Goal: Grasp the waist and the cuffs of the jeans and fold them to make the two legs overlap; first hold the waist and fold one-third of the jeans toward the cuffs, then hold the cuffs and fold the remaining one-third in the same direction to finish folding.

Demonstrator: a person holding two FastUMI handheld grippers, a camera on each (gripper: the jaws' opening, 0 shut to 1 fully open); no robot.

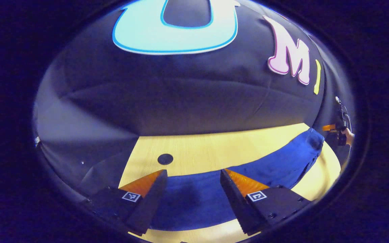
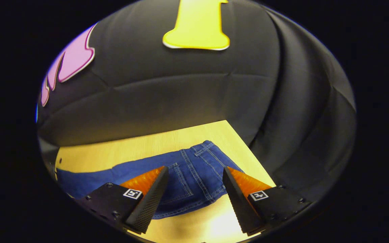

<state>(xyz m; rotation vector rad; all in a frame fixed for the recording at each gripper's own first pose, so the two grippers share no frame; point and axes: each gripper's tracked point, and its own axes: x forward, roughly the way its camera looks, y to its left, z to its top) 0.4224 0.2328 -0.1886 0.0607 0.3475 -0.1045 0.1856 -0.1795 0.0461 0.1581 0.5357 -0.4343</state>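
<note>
In the left gripper view, the left claw [image 1: 193, 175] hangs wide apart and empty over the leg end of the jeans [image 1: 248, 172], which lie flat across the wooden counter [image 1: 201, 148]. A dark round hole [image 1: 165, 159] marks the counter near the left finger. Far off at the right edge, the right claw [image 1: 329, 128] shows in a hand [image 1: 349, 135].

In the right gripper view, the right claw [image 2: 195, 174] is spread and empty above the waist [image 2: 201, 162] of the jeans [image 2: 130, 168], pockets visible, near the counter [image 2: 140, 145] corner.

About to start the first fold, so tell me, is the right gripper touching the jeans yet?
Cannot tell. In the right gripper view the right gripper is open, its fingers framing the jeans at the pocket end, but no gap or contact shows plainly.
</note>
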